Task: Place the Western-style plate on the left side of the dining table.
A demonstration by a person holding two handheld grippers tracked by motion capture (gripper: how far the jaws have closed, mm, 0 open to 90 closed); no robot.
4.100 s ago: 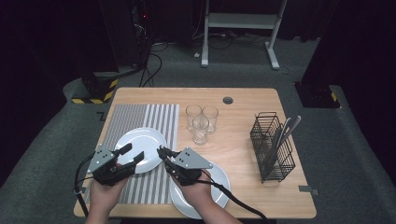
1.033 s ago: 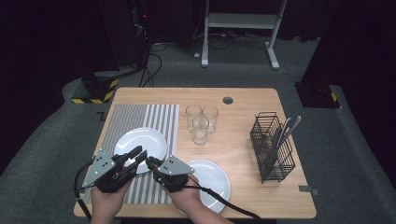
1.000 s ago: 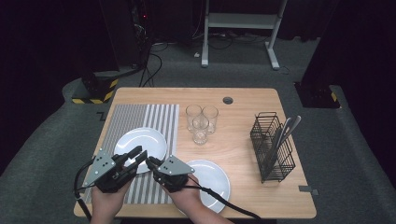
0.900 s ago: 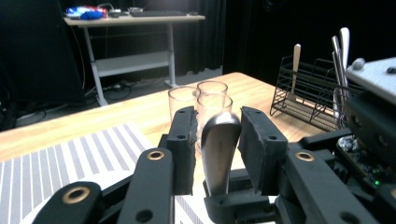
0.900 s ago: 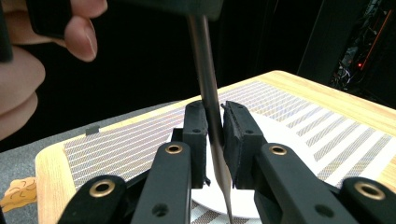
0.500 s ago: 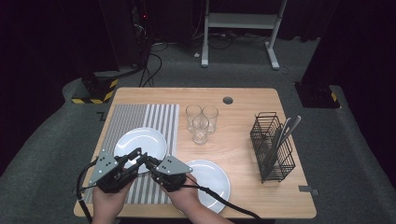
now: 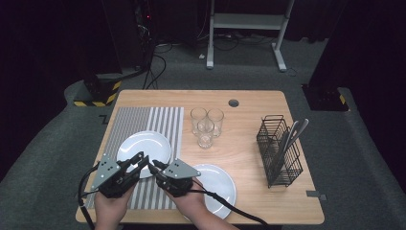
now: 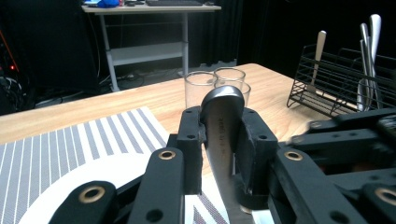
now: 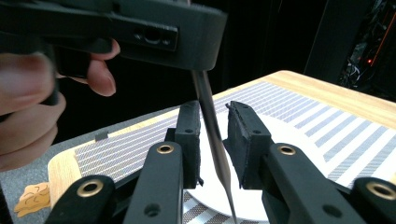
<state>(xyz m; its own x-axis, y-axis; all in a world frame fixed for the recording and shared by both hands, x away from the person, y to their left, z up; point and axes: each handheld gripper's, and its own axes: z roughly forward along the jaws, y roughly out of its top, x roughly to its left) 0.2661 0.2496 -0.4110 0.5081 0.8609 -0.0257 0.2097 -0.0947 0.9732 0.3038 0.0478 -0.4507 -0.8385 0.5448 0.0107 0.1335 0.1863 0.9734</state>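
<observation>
Steel is the material between both sets of jaws: a slim stainless table knife (image 8: 219, 126) passes between the two grippers, above the near edge of the grey-and-white striped placemat (image 7: 143, 129).

Left gripper (image 7: 141, 160): the black pads are clamped on the knife's rounded handle end, one pad on each flat side. These jaws have just been closing, with the knife between them.

Right gripper (image 7: 154, 168): the jaws stand slightly apart around the narrow blade. The blade lies against one pad, and a visible gap separates it from the other. These jaws have just been opening, with the knife between them.

Item count:
- Knife in the grippers: one.
- Round white plates: two. One white plate (image 7: 143, 146) rests on the placemat; the second white plate (image 7: 220, 184) sits on the bare light wooden table (image 7: 249, 143), to the right.
- Clear drinking glasses (image 7: 206, 125): three, clustered near the table's middle.
- Black wire cutlery basket (image 7: 280, 151): one, at the right, with several pieces of metal cutlery standing in it.

Hand pose: both hands enter from the near edge, side by side. The grippers angle inward, and their tips meet over the placemat, close to the first plate's near rim.
</observation>
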